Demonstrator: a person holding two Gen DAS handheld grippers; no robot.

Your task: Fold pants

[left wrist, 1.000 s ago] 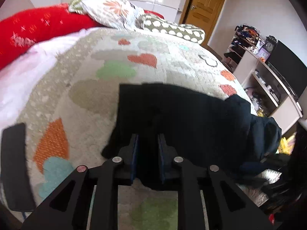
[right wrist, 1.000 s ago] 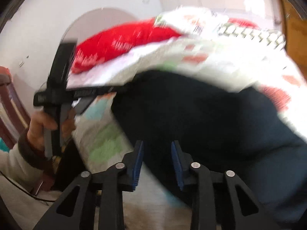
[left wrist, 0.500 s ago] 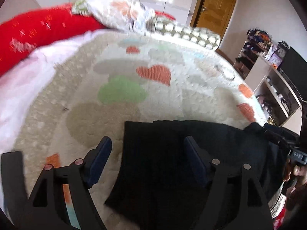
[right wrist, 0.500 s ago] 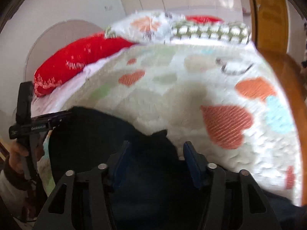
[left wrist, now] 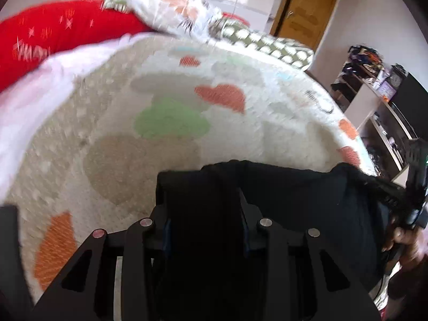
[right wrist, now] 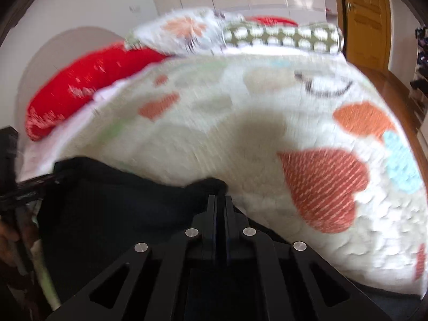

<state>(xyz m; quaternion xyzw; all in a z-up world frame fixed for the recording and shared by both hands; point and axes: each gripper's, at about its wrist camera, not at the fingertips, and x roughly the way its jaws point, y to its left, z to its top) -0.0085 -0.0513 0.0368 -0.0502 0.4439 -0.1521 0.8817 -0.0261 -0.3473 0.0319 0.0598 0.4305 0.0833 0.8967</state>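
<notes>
Right gripper (right wrist: 219, 200): fingers pressed together, with only a thin line between them, pinching a raised nub of the dark pants (right wrist: 120, 206) at the cloth's far edge. Left gripper (left wrist: 204, 214): its fingers stand apart with dark cloth lying between and over them. Whether the pads actually bite on the fabric cannot be told, since black cloth against black fingers hides the contact.

Location: the pants lie at the near edge of the heart-print bedspread (left wrist: 171, 123), close to both cameras, with bare quilt beyond them. In the left wrist view the pants (left wrist: 307, 200) stretch from the left gripper toward the right, where the person's right hand (left wrist: 406, 243) holds its tool.

Orientation, as a judgement: the long axis runs across the bed, roughly from one gripper to the other, parallel to the near edge. Which end is waistband and which is cuffs cannot be made out, as the cloth is uniformly dark and both views are motion-blurred.

Risks, as judgements:
- The right pinch takes only a small nub, so a hard pull could slip it out and let that corner drop.
- If the left side holds nothing, lifting would raise one end only and skew the fold.
- The cloth sits near the bed's edge, so slack could slide off.

Farther off: red pillow (left wrist: 53, 42), patterned pillows (right wrist: 281, 37), wooden door (left wrist: 307, 8).
</notes>
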